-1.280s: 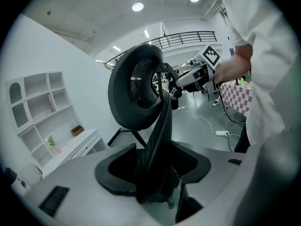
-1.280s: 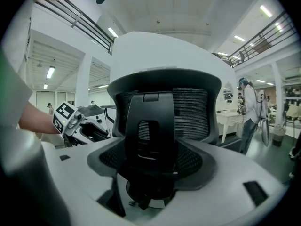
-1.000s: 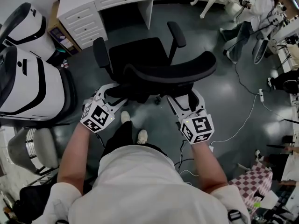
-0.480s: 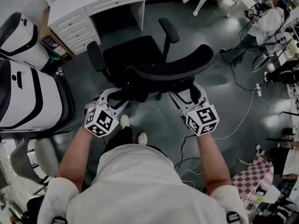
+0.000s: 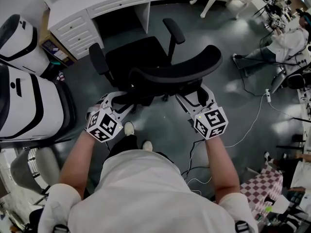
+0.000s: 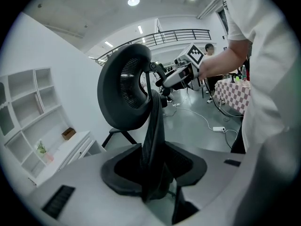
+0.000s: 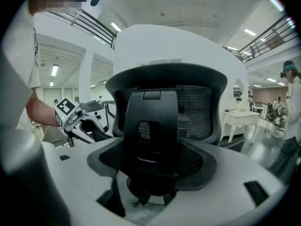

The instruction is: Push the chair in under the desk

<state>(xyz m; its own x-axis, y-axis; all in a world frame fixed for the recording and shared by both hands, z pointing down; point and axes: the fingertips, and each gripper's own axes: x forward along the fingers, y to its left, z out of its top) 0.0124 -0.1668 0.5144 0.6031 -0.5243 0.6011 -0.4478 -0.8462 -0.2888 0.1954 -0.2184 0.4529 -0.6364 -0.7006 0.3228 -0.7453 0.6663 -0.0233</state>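
Looking down on a glossy dark grey floor [image 5: 233, 106] in a big open workroom, white desk [image 5: 97, 1] with drawers up top. Black mesh chair [image 5: 141, 57] sits just short of the kneehole, seat pointing at it, backrest [image 5: 180, 72] toward the person. Left tongs [image 5: 119, 101] are closing around the backrest's edge, not pinching it yet. Right tongs [image 5: 195, 95] are spread either side of its spine.
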